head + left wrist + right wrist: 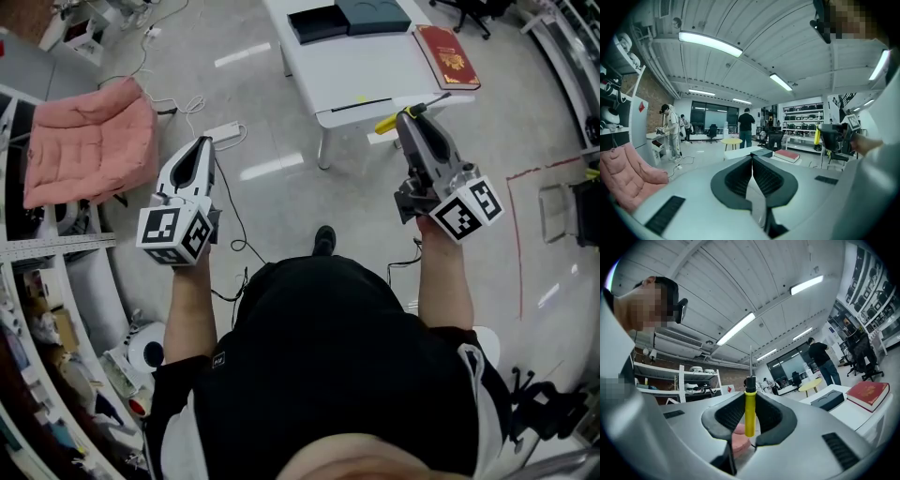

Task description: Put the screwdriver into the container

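Person w/ two grippers: right gripper (405,117) jaws pinch yellow screwdriver (749,411) handle by white table (366,75), left gripper (202,145) jaws together, empty; narrow hold may let tool pivot/drop before dark container (317,23).

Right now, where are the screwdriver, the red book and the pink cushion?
screwdriver (749,409): right gripper view, on its yellow handle.
red book (448,56): head view, middle of its cover.
pink cushion (89,141): head view, middle of its top.

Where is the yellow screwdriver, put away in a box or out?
Out. The right gripper is shut on the screwdriver by its yellow handle; the head view shows it over the floor, short of the white table.
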Demonstrator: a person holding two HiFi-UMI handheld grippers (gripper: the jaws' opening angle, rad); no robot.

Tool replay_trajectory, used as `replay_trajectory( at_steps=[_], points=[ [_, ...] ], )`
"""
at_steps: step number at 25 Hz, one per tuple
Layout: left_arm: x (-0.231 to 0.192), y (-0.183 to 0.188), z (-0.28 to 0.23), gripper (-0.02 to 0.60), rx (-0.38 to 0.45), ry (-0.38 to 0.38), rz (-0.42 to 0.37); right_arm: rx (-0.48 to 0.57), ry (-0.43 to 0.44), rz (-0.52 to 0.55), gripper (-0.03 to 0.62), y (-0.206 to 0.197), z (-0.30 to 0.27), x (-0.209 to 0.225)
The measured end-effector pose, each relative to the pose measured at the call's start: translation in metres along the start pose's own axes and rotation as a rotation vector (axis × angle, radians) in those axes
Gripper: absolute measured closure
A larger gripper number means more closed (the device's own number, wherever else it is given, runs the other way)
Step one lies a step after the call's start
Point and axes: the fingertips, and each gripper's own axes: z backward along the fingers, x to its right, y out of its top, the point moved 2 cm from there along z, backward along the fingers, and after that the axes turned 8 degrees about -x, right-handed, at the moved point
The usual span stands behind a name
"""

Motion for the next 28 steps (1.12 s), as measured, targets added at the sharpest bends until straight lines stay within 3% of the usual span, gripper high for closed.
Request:
replay_trajectory(
  at_steps=[9, 16, 22, 28],
  points=[
    [0.016, 0.014, -0.022, 0.561, 0.011, 0.040, 0.013, -0.029, 0.055, -0.035, 0.511, -0.004, -0.006, 0.028],
    [0.001, 0.023, -0.032, 0.561, 0.040, 0.045, 0.015, -0.045, 0.057, -0.030, 0.511, -0.003, -0.029, 0.037],
    [-0.036, 0.024, -0.051, 0.561, 0.062, 0.034, 0.034, -0.063, 0.048, 0.000, 0.511, -0.001, -0.066, 0.036],
    [-0.101, 0.027, -0.086, 0.561, 0.061, 0.003, 0.050, -0.068, -0.004, 0.020, 0.511, -0.002, -0.130, 0.041]
  ],
)
